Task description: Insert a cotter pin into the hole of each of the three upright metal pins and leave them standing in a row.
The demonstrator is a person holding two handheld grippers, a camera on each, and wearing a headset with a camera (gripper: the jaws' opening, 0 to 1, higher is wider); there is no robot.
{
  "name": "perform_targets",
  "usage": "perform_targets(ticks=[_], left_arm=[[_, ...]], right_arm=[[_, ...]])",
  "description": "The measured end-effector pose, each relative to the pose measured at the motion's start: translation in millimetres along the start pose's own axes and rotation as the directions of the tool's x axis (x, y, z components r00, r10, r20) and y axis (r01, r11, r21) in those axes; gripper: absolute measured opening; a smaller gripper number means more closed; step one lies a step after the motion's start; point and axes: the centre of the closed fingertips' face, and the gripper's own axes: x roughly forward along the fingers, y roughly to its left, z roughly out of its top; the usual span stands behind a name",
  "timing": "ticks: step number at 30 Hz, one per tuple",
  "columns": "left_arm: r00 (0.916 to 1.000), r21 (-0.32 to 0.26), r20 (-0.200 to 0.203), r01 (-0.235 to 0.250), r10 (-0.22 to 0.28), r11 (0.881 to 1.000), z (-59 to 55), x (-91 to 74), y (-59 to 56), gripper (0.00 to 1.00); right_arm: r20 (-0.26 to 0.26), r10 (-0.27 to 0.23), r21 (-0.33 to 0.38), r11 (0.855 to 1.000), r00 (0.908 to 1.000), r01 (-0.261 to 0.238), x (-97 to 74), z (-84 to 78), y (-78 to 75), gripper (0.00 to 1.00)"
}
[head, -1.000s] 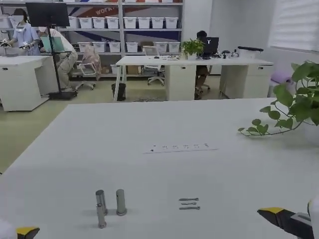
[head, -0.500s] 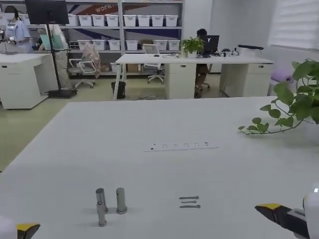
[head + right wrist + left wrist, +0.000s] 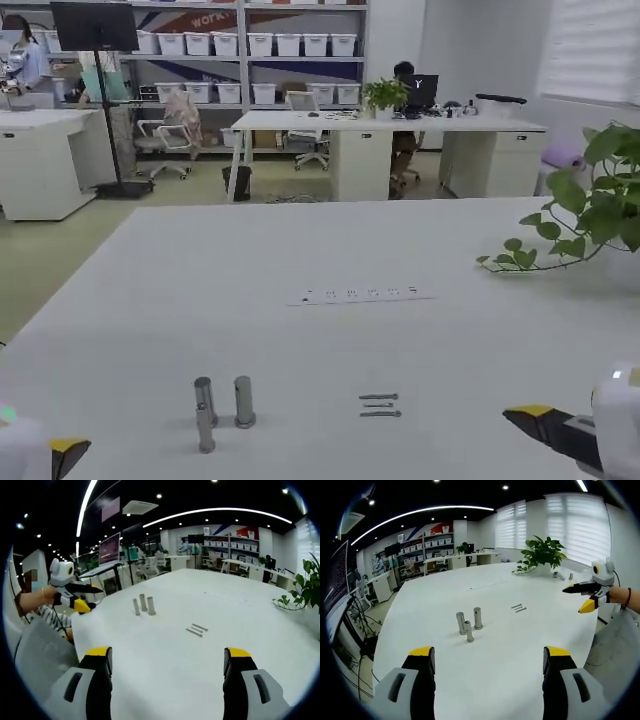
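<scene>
Head view: a white desk (image 3: pixel 150 300) carries three metal pins (image 3: pixel 222 408), all upright in a tight cluster, two side by side and the third just in front of the left one, nearer the person. Three cotter pins (image 3: pixel 379 405) lie flat in a small stack of parallel lines to the right of the metal pins, well apart from them. A white power strip (image 3: pixel 360 295) lies beyond the metal pins, and a leafy plant (image 3: pixel 590 210) trails far to their right. The left gripper (image 3: pixel 62 452) peeks in to the near left of the metal pins, the right gripper (image 3: pixel 540 420) to their near right, past the cotter pins. Left gripper view: the left gripper (image 3: pixel 488 655) has its yellow-tipped jaws spread wide with bare desk between them; the metal pins (image 3: pixel 469 625) stand ahead, and the right gripper (image 3: pixel 577 599) hovers to their right, its jaws parted. Right gripper view: the right gripper (image 3: pixel 166 655) has its jaws wide apart over bare desk; the cotter pins (image 3: pixel 196 629) lie nearer than the metal pins (image 3: pixel 143 604), and the left gripper (image 3: pixel 90 598) hangs left of them, its jaws parted.
</scene>
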Motion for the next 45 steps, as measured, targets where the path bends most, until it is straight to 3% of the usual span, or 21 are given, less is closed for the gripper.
perform_targets(ticks=[11, 17, 25, 31, 45], left_arm=[[0.9996, 0.025, 0.028, 0.01, -0.011, 1.0, 4.5, 6.5, -2.0, 0.75], [0.9995, 0.04, 0.031, -0.001, 0.0, 0.999, 3.5, 14.0, 4.0, 0.64], [0.999, 0.02, 0.044, -0.002, 0.001, 1.0, 6.9, 36.6, 21.4, 0.5], [0.9996, 0.063, 0.026, 0.007, -0.008, 0.998, 5.0, 58.8, 29.4, 0.43], [0.9997, 0.095, 0.014, 0.019, -0.02, 0.995, 0.9, 101.6, 37.8, 0.3]], right_arm=[[0.017, -0.002, 0.015, 1.0, 0.9999, 0.001, 3.8, 2.3, 5.1, 0.86], [0.038, -0.006, 0.017, 1.0, 0.9993, 0.005, 4.5, 5.0, 5.3, 0.81], [0.052, -0.008, 0.019, 1.0, 0.9986, 0.007, 3.7, 8.0, 4.9, 0.73], [0.052, -0.021, 0.027, 0.999, 0.9984, 0.02, 4.6, 5.3, 4.6, 0.69], [0.062, -0.035, 0.042, 0.999, 0.9974, 0.032, 11.1, 4.4, 6.1, 0.61]])
